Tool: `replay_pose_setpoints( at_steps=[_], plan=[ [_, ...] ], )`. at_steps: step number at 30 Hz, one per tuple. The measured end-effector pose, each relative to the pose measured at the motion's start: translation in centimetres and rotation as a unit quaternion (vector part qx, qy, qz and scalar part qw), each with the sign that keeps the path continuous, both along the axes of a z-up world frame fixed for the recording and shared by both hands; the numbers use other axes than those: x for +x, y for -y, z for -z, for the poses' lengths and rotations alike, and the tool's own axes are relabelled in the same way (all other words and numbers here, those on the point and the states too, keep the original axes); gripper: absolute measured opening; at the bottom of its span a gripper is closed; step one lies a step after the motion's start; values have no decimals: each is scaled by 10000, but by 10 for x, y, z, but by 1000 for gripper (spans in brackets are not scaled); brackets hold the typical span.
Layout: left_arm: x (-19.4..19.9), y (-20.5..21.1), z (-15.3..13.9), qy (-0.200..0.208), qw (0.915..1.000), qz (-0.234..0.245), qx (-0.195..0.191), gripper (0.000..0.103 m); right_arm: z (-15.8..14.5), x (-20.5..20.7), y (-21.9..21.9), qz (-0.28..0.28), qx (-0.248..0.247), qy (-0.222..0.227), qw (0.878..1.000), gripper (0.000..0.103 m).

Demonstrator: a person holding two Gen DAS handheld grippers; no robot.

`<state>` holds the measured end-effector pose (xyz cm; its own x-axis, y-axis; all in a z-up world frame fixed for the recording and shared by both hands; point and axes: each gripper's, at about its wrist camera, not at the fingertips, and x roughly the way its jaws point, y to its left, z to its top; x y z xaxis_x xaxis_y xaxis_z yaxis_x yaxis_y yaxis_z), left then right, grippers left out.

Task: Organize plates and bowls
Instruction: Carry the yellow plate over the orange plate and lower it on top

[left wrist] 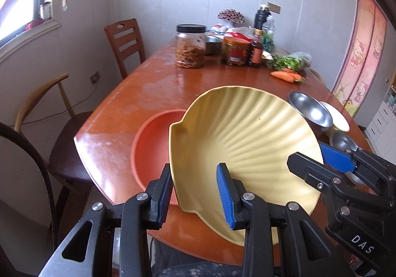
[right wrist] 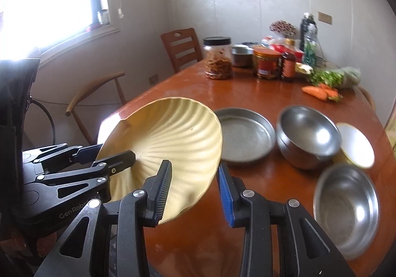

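I have the yellow shell-shaped plate (left wrist: 245, 143) tilted up off the bench (left wrist: 138, 94), both grippers at its rim: the left gripper (left wrist: 195, 193) straddles the near edge with its fingers spread, though whether they pinch I cannot tell; the right gripper (right wrist: 194, 193) likewise. The plate is ribbed and matte. I judge the next move is lowering it into the smooth orange bowl (left wrist: 153, 146) just behind. Farther right sit shiny steel bowls (right wrist: 307, 136) and a shallow steel pan (right wrist: 245, 136).
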<state>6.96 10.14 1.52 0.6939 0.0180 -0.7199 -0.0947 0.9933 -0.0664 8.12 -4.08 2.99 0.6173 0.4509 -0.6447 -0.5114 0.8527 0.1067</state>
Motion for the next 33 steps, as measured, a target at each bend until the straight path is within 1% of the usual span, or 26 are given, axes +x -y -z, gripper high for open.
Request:
replay_pose_setpoints(
  at_steps=[8, 12, 14, 22, 33],
  plan=[
    [14, -35, -15, 143, 9996, -255, 49, 36, -17, 27, -35, -293, 132, 92, 9994, 39],
    [24, -45, -8, 38, 9994, -349, 71, 36, -17, 42, -51, -369, 129, 82, 9992, 39],
    [29, -48, 0, -52, 9992, -389, 68, 36, -13, 48, -57, -398, 107, 30, 9991, 39],
    [43, -50, 27, -394, 9985, -380, 85, 36, 22, 69, -65, -374, -13, -331, 9987, 39],
    [49, -51, 39, -525, 9977, -407, 167, 36, 43, 79, -66, -380, -53, -533, 9978, 39]
  ],
)
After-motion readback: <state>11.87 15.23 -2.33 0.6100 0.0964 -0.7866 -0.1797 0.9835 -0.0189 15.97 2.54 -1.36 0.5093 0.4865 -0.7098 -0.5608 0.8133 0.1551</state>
